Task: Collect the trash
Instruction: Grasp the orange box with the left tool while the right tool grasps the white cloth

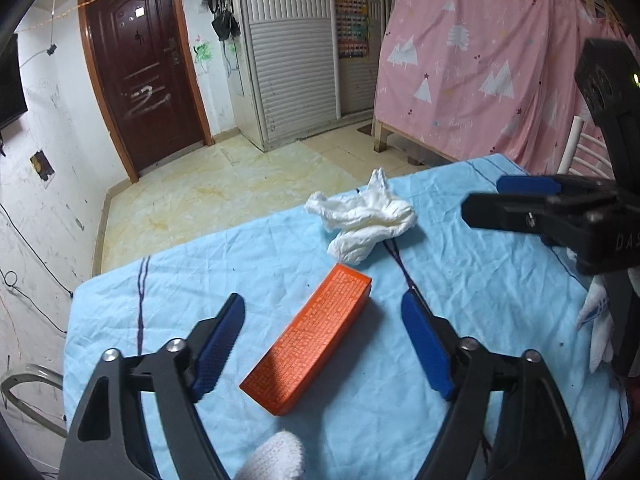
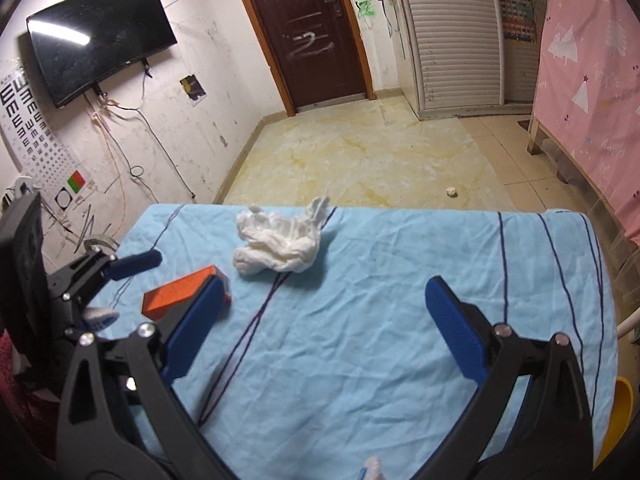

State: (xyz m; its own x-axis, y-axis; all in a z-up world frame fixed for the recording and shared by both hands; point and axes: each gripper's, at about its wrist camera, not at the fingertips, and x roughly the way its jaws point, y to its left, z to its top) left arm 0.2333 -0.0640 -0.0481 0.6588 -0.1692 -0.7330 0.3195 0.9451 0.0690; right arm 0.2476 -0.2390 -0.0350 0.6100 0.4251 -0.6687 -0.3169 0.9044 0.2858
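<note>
The orange box (image 1: 307,340) is lying flat on the blue cloth (image 1: 248,248) covering the bench, lengthwise between the fingers of my left claw (image 1: 322,312), whose blue pads are standing clear of it on both sides, gripping nothing. Just beyond the box, the crumpled white tissue (image 1: 366,220) is sitting on the cloth, beside a dark stripe. My right claw (image 2: 320,300) is hanging wide open over bare cloth, holding nothing, with the tissue ahead of it and the box by its left finger. On the tiled floor (image 2: 360,152) past the bench a small white wad (image 2: 451,191) is lying.
</note>
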